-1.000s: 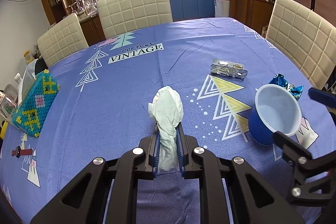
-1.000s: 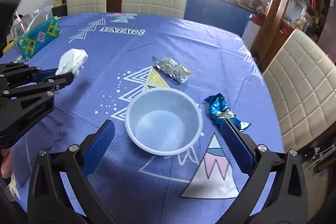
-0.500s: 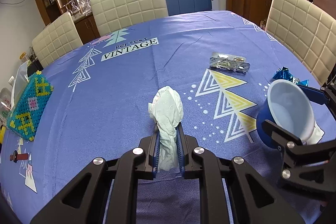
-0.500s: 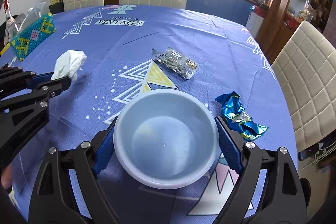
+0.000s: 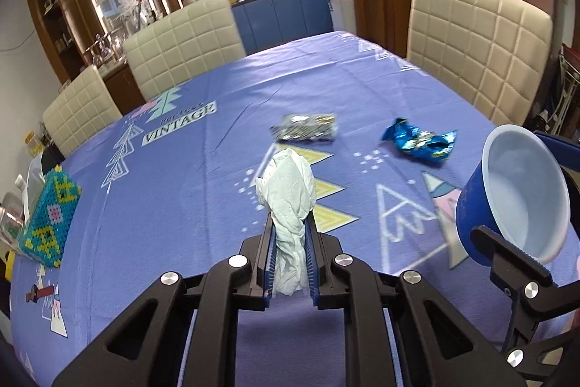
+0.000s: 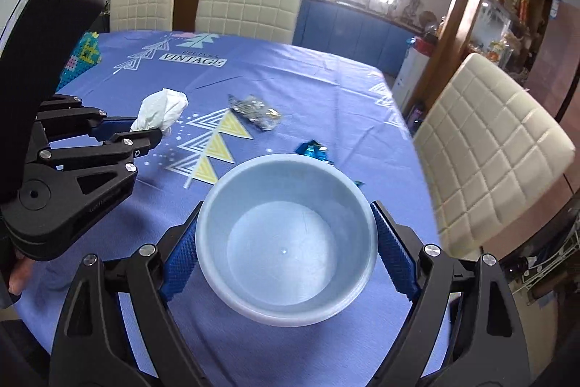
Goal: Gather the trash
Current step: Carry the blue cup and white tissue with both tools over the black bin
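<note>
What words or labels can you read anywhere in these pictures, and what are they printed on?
"VINTAGE": white banner printed on the blue tablecloth, at.
Smaller script line above that banner: too blurred to read.
Silver foil wrapper: print too small to read.
Blue foil wrapper: no readable text.

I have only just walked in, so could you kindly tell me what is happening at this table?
A person is collecting trash with two handheld claws. The left claw is shut on a crumpled tissue; the right claw grips a blue bowl, lifted and empty. A silver wrapper and a blue wrapper lie on the tablecloth.
</note>
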{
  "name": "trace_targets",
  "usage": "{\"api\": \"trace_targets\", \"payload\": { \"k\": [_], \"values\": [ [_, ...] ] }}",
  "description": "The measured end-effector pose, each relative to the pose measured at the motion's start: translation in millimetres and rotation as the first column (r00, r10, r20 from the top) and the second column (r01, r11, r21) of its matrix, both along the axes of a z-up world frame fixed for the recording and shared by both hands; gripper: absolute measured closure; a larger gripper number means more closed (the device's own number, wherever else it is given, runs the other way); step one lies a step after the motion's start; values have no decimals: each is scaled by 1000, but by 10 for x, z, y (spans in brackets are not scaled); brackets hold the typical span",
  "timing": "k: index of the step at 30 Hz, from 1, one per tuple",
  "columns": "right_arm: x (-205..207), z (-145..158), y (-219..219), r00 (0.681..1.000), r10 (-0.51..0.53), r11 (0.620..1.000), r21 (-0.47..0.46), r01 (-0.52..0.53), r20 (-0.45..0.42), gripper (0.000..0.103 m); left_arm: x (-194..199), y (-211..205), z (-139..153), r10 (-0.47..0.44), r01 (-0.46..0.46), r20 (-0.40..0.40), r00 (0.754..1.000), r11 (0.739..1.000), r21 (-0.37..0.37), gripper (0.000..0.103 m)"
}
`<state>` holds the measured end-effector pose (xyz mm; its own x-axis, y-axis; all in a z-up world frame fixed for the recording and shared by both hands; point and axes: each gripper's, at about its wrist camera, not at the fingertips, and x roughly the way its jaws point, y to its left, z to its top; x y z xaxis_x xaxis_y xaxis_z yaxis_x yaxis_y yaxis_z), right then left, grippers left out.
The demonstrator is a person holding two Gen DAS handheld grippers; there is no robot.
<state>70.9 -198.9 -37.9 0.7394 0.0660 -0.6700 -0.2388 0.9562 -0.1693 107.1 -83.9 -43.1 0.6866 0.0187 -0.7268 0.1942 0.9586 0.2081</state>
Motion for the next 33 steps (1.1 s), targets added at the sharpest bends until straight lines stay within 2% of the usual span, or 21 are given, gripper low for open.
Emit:
{"api": "trace_targets", "payload": {
  "k": [11, 20, 33],
  "values": [
    [-329, 110, -1005, 987, -155, 988, 10, 155, 40, 17, -190, -1007, 81, -144, 144, -1, 990, 989, 9, 88],
    [-453, 58, -1791, 958, -285, 958, 18, 285, 40, 17, -242, -1797, 96, -257, 257, -5, 966, 966, 19, 87],
    [-475, -84, -2620, 919, -393, 919, 40, 392, 20, 17, -215, -2720, 4, -374, 375, -33, 927, 926, 33, 86]
  ]
}}
